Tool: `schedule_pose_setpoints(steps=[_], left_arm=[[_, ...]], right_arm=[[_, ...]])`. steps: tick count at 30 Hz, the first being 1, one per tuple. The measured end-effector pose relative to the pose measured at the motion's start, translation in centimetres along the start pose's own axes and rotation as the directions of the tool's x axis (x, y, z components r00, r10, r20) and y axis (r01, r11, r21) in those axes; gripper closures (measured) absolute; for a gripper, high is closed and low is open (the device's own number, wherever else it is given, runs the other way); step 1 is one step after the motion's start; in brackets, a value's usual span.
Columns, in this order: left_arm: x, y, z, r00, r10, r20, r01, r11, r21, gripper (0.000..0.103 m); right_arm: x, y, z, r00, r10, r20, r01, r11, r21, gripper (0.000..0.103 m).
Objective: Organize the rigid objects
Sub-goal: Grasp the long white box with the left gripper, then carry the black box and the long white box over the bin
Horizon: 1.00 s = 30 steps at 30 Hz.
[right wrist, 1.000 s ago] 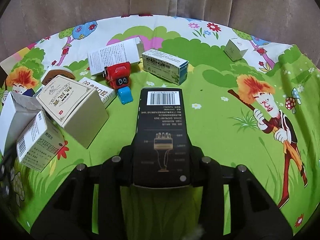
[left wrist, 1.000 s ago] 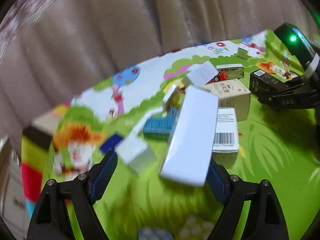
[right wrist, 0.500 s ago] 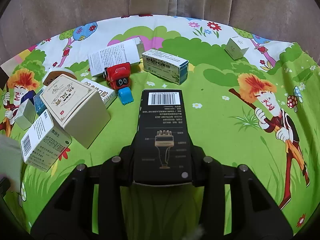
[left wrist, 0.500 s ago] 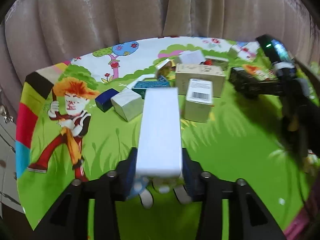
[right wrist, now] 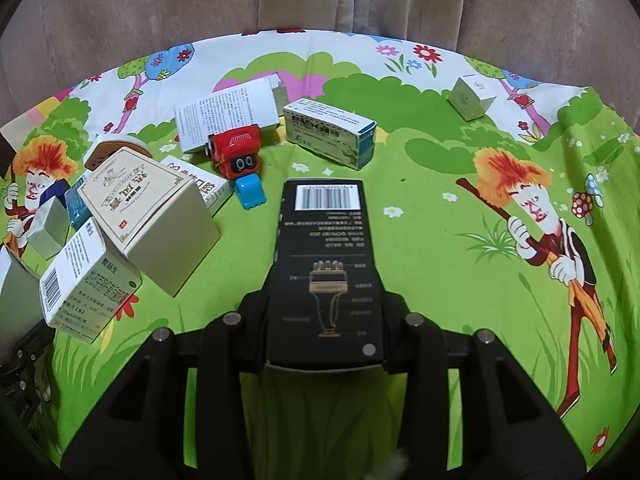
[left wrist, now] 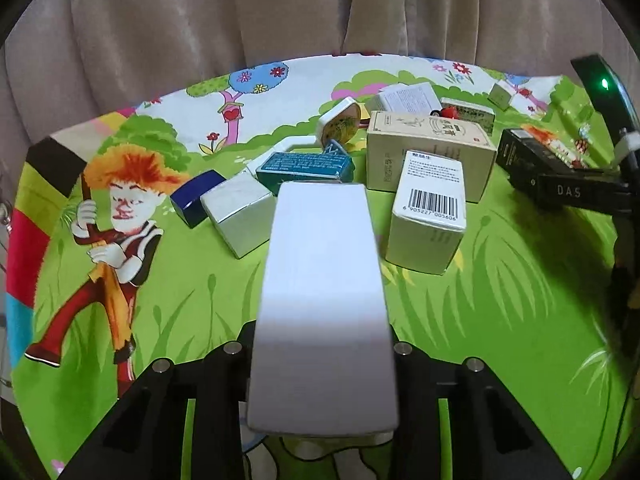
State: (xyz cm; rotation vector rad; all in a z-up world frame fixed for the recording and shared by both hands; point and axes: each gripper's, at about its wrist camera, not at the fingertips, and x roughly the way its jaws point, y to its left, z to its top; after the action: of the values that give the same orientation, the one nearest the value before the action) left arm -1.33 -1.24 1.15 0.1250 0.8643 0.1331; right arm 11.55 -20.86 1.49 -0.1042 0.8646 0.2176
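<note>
A long white box lies between the fingers of my left gripper and points straight ahead over the green cartoon cloth. The jaws are closing and their pads press its sides. My right gripper is shut on a black box with a barcode on its far end. In the left wrist view that right gripper shows at the right edge, still holding the black box.
A clutter stands ahead of the left gripper: beige box, white barcode box, teal box, silver box, navy box. The right wrist view shows a red toy car, a green-white box and a small cube. A curtain hangs behind.
The left gripper has rolled level and its jaws have come in from wide apart onto the white box, which now points straight ahead. The right gripper and black box have not moved.
</note>
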Motion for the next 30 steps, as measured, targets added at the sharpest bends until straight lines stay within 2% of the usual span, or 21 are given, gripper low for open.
schedule_pose_setpoints(steps=[10, 15, 24, 30], left_arm=[[0.0, -0.6, 0.2, 0.999, 0.039, 0.002, -0.039, 0.999, 0.029, 0.067], [-0.1, -0.6, 0.2, 0.999, 0.037, -0.003, -0.037, 0.999, 0.022, 0.067], [-0.1, -0.6, 0.2, 0.999, 0.046, -0.001, -0.046, 0.998, 0.033, 0.067], [-0.2, -1.1, 0.1, 0.997, 0.076, 0.004, -0.077, 0.995, 0.056, 0.067]], right_arm=[[-0.4, -0.2, -0.2, 1.000, 0.007, 0.017, -0.007, 1.000, 0.020, 0.061], [-2.3, 0.2, -1.9, 0.999, 0.034, 0.027, -0.035, 0.999, 0.038, 0.061], [-8.5, 4.4, -6.4, 0.992, 0.104, 0.072, -0.095, 0.988, -0.119, 0.061], [-11.3, 5.7, -8.9, 0.987, 0.135, 0.083, -0.117, 0.975, -0.190, 0.061]])
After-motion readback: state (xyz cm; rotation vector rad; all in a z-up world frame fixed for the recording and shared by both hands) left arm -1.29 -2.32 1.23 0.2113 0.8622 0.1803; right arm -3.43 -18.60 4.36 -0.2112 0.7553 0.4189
